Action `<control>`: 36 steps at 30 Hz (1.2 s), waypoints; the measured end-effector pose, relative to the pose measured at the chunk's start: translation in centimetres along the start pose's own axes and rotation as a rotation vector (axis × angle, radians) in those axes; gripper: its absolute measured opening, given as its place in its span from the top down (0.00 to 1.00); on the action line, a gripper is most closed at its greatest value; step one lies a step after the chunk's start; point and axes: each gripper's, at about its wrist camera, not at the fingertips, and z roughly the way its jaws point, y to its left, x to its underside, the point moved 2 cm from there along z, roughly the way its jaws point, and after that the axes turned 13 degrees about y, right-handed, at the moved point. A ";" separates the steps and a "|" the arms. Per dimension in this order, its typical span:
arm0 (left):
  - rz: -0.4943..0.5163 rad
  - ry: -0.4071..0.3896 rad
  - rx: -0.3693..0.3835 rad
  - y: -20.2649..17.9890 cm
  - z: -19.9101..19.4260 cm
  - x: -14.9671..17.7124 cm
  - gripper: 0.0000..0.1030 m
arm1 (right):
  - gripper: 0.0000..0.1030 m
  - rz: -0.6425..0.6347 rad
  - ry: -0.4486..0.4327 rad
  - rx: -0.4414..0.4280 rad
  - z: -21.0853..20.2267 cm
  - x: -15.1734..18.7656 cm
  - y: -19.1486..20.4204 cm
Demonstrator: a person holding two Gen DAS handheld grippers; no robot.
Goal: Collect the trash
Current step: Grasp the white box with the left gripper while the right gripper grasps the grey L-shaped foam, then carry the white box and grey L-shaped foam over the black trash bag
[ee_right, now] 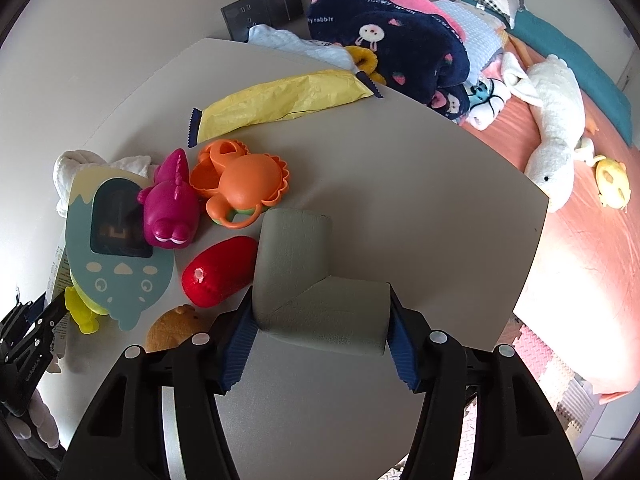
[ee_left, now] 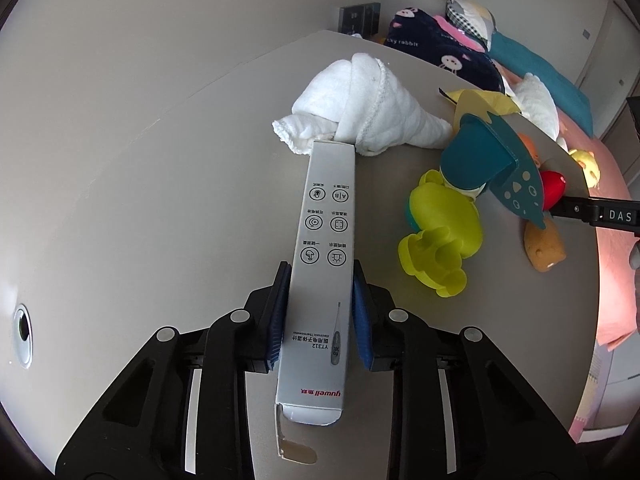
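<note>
My left gripper (ee_left: 320, 276) is shut on a long silver thermometer box (ee_left: 322, 216). The blue pads press on both of its long sides, and its far end reaches a rolled white towel (ee_left: 360, 108). The box's near flap hangs open. In the right wrist view my right gripper (ee_right: 320, 308) is shut on a grey L-shaped foam corner guard (ee_right: 296, 256), held just above the grey table (ee_right: 420, 184). A crumpled yellow wrapper (ee_right: 280, 100) lies at the table's far edge.
Toys crowd the table's left half: an orange crab mould (ee_right: 240, 184), a magenta dinosaur (ee_right: 172, 208), a red plush (ee_right: 220, 270), a teal card pack (ee_right: 116, 256) and a yellow-green mould (ee_left: 440, 232). A bed with blankets and a white plush goose (ee_right: 556, 120) borders the table on the right.
</note>
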 end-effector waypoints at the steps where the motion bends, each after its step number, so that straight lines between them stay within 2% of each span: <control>1: -0.002 -0.006 -0.002 0.0 -0.3 0.2 0.73 | 0.42 -0.001 -0.003 -0.002 -0.2 0.1 0.0; 7: -0.013 -0.058 -0.015 -0.4 -2.4 0.9 0.73 | 0.42 -0.009 -0.036 -0.010 -1.8 1.1 -0.2; 13: -0.082 -0.129 -0.026 -0.6 -5.2 1.8 0.73 | 0.42 -0.030 -0.081 -0.012 -3.7 2.7 -0.3; 23: -0.016 -0.185 -0.022 -4.6 -8.1 2.4 0.73 | 0.43 -0.040 -0.146 -0.034 -6.8 5.4 -2.0; 36: 0.082 -0.197 0.020 -11.2 -9.4 3.6 0.73 | 0.43 -0.002 -0.189 -0.029 -9.8 9.7 -6.5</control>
